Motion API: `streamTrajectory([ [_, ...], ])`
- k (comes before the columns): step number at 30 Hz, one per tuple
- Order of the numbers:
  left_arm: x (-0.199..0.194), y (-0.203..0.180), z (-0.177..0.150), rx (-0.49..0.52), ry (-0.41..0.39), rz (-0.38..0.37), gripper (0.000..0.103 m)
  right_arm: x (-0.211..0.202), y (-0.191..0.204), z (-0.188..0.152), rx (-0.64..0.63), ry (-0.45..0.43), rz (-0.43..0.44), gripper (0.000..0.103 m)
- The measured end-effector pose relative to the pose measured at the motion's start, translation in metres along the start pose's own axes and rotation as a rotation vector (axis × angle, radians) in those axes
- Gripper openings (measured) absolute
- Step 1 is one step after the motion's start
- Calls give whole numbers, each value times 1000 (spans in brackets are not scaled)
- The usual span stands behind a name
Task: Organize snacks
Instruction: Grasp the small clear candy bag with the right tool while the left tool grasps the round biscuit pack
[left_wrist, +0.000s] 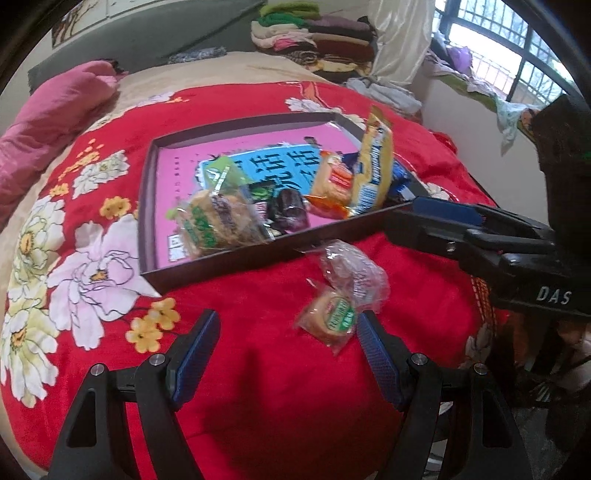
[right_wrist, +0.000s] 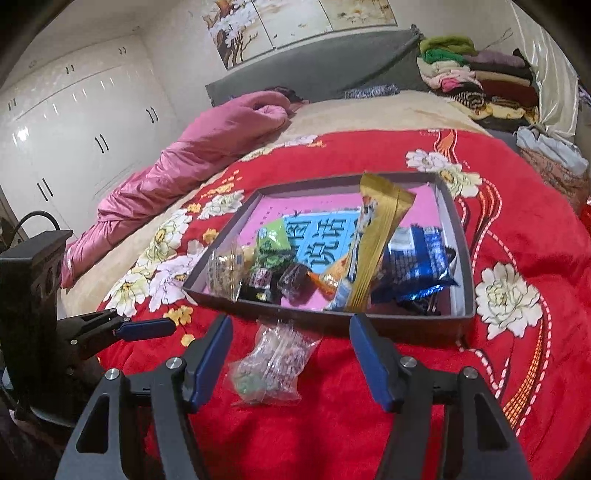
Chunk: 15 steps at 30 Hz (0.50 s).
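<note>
A shallow dark box (left_wrist: 258, 254) with a pink printed floor lies on the red flowered blanket (left_wrist: 258, 387). It holds a yellow packet (left_wrist: 373, 166), an orange packet (left_wrist: 332, 181), a dark candy (left_wrist: 291, 210) and a green-labelled pastry (left_wrist: 218, 221). In front of the box lie a wrapped pastry (left_wrist: 330, 319) and a clear wrapper (left_wrist: 354, 273). My left gripper (left_wrist: 286, 354) is open, and the pastry lies just ahead of its right finger. My right gripper (right_wrist: 290, 354) is open over a clear-wrapped snack (right_wrist: 273, 365) that lies between its fingers, untouched. A blue packet (right_wrist: 417, 262) lies in the box (right_wrist: 369, 321).
A pink quilt (right_wrist: 192, 162) lies along the bed's left side, before a grey headboard (right_wrist: 314, 74). Folded clothes (right_wrist: 476, 81) are stacked at the far right corner. White wardrobes (right_wrist: 74, 140) stand on the left, a window (left_wrist: 517, 48) on the right.
</note>
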<state>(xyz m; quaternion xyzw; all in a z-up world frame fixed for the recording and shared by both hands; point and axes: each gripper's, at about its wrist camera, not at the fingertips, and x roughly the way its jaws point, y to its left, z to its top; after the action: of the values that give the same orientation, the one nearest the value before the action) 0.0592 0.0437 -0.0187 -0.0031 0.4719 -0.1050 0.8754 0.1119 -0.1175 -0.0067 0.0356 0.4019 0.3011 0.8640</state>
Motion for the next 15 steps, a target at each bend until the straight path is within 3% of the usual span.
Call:
streamTrajectory([
  [8,18,-19,-6,67,24,-13,78,21,-1,-8,32,94,26,65],
  [15,33,-17,-3,67,23,-35,78,41,-6,-14,81,155,42,65],
])
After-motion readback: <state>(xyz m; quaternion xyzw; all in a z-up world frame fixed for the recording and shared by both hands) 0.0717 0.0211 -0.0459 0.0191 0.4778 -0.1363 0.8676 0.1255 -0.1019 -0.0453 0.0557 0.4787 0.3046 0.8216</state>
